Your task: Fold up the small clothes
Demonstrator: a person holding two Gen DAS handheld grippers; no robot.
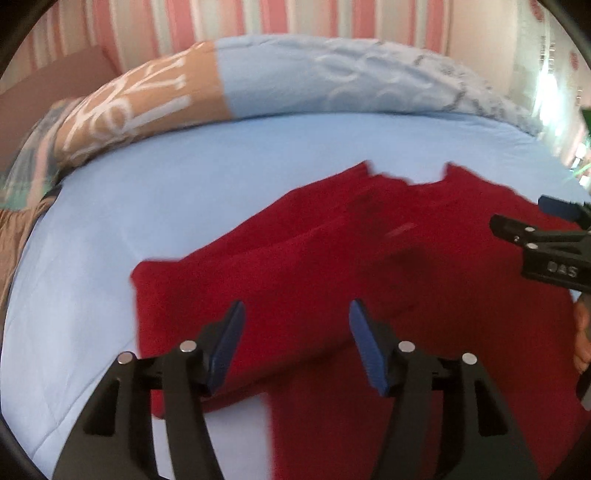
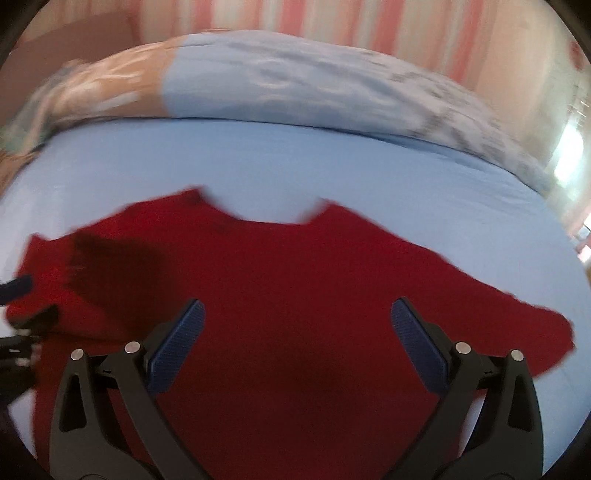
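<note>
Hovering both claws over a red shirt that's lying flat on my light blue bedsheet, neckline pointing away from me. From the right wrist cam I can see the whole top half: the neck dip in the middle, one sleeve running out to the right and ending near the sheet's bare edge, the other sleeve off to the left.

My right gripper is spread wide, both blue pads apart with nothing but red fabric showing between them, so it isn't pinching anything. It sits above the chest area of the shirt.

My left gripper is spread too, a bit narrower, pads apart and empty. It's over the left side of the shirt, where the left sleeve looks folded in over the body, though the frame is pretty blurry so I wouldn't swear to exactly how that layer lies. In that same view the right gripper pokes in from the right edge, over the shirt.

Past the shirt there's a rumpled duvet, pale blue with a tan section carrying big white lettering, bunched along the far side of the bed. Behind that is a pink and white striped wall.
</note>
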